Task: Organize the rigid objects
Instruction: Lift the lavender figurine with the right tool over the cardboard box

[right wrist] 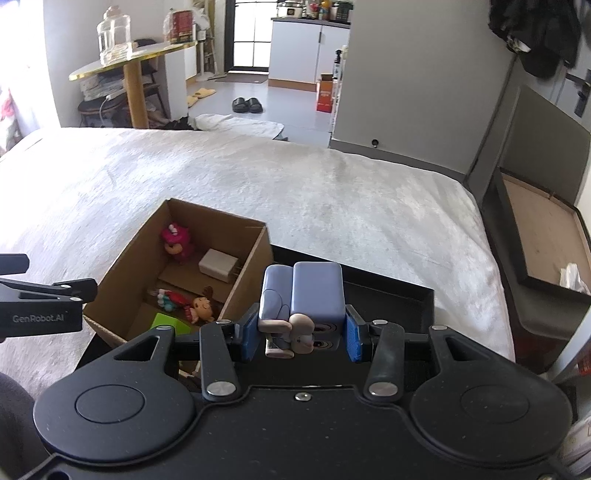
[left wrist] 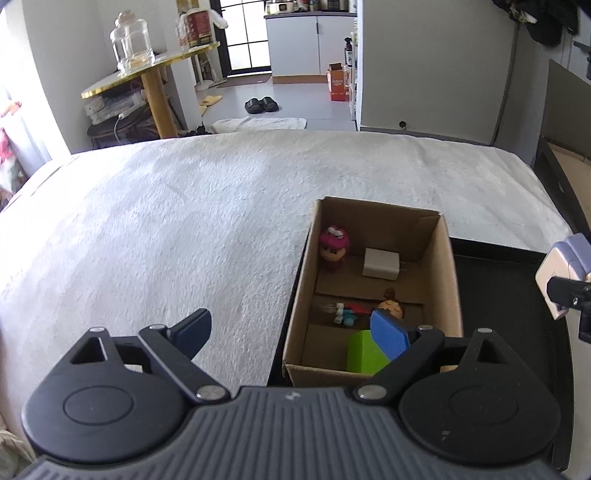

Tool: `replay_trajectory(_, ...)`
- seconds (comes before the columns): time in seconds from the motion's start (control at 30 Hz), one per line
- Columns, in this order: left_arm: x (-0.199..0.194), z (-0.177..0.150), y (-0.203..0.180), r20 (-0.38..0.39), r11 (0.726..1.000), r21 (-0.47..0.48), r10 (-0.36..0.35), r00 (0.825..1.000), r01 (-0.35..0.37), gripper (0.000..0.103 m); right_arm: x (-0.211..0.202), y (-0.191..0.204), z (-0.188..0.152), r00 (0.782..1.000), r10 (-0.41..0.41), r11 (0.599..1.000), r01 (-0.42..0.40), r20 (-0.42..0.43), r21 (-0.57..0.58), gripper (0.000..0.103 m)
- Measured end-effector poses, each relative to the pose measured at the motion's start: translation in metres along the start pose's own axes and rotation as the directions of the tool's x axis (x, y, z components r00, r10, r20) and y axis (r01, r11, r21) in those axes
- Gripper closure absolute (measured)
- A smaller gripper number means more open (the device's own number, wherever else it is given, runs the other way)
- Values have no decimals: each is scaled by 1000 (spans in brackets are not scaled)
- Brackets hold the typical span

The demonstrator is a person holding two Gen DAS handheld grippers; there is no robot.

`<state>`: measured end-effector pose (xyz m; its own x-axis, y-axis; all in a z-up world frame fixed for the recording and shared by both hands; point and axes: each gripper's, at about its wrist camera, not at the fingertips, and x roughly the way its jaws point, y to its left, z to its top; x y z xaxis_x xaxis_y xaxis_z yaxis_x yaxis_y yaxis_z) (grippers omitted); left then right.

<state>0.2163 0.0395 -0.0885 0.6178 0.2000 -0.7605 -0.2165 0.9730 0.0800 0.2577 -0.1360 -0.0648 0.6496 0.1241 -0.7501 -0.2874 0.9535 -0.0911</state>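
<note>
While the right gripper is clamped on a lavender block figure, its 2 blue pads pressed to the toy's sides, the left gripper stands wide apart with nothing between its fingers. Only the right wrist view shows that grip in full; from the left wrist the figure appears just as a pale lavender shape at the far right edge, above the black tray.

The left wrist view looks straight down into the cardboard box, which sits on the tray's left part. At its far end stand a pink figurine and a white charger. Nearer lie a brown-haired doll, a small red and blue toy and a green block. The left gripper's right blue pad overlaps the green block and part of the doll.

Box and tray rest on a white fleecy bedspread. Beyond the bed, to the far left, stands a round gold-edged table carrying a glass jar, and black slippers lie on the grey floor.
</note>
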Motion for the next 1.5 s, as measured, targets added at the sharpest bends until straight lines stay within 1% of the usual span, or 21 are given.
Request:
replay_trajectory(0.17, 19, -2, 13, -11, 998, -55, -6, 1000, 6, 11, 15, 19, 6, 1000, 4, 999, -5, -27, -38, 59)
replay_trajectory(0.37, 45, -4, 17, -45, 996, -84, -46, 998, 42, 13, 31, 37, 13, 999, 2, 996, -6, -47, -87, 59)
replay_trajectory(0.57, 62, 0, 16, -34, 993, -94, -71, 997, 67, 14, 44, 48, 21, 998, -13, 990, 5, -61, -139, 59)
replay_trajectory(0.67, 71, 2, 17, -36, 991, -115, -76, 996, 71, 16, 52, 53, 26, 998, -18, 987, 8, -65, -160, 59)
replay_trajectory(0.73, 76, 3, 16, -34, 991, -111, -82, 996, 78, 17, 55, 57, 28, 998, -17, 985, 6, -64, -174, 59)
replay_trajectory(0.8, 82, 4, 15, -32, 990, -113, -86, 996, 82, 22, 59, 61, 29, 998, -14, 981, 2, -63, -192, 59)
replay_trajectory(0.93, 90, 2, 13, -26, 984, -137, -123, 992, 118, 32, 68, 67, 31, 998, -15, 975, 0, -67, -224, 59)
replay_trajectory(0.97, 92, 1, 13, -23, 982, -143, -127, 992, 123, 37, 70, 68, 31, 997, -17, 973, 1, -70, -230, 59)
replay_trajectory(1.0, 94, -1, 14, -22, 980, -152, -131, 991, 127, 44, 73, 70, 31, 997, -20, 971, 2, -74, -238, 59)
replay_trajectory(1.03, 96, -2, 15, -24, 978, -163, -139, 990, 134, 47, 75, 71, 31, 997, -20, 970, 0, -76, -244, 59)
replay_trajectory(1.1, 99, -4, 19, -21, 970, -195, -152, 988, 145, 63, 79, 75, 31, 997, -17, 965, -4, -78, -261, 59)
replay_trajectory(1.13, 99, -6, 21, -17, 967, -209, -153, 988, 146, 66, 80, 78, 30, 997, -14, 960, -7, -72, -280, 59)
replay_trajectory(1.2, 102, -8, 23, -15, 964, -223, -154, 988, 146, 80, 83, 85, 28, 997, -20, 946, -3, -69, -323, 59)
replay_trajectory(1.23, 104, -9, 24, -17, 962, -228, -157, 987, 149, 83, 86, 87, 29, 997, -15, 944, -10, -72, -329, 59)
replay_trajectory(1.27, 105, -11, 25, -22, 960, -236, -163, 986, 154, 88, 88, 90, 29, 997, -8, 942, -18, -77, -334, 59)
replay_trajectory(1.5, 106, -12, 29, -12, 954, -247, -179, 984, 170, 90, 106, 106, 32, 996, 7, 927, -41, -92, -372, 59)
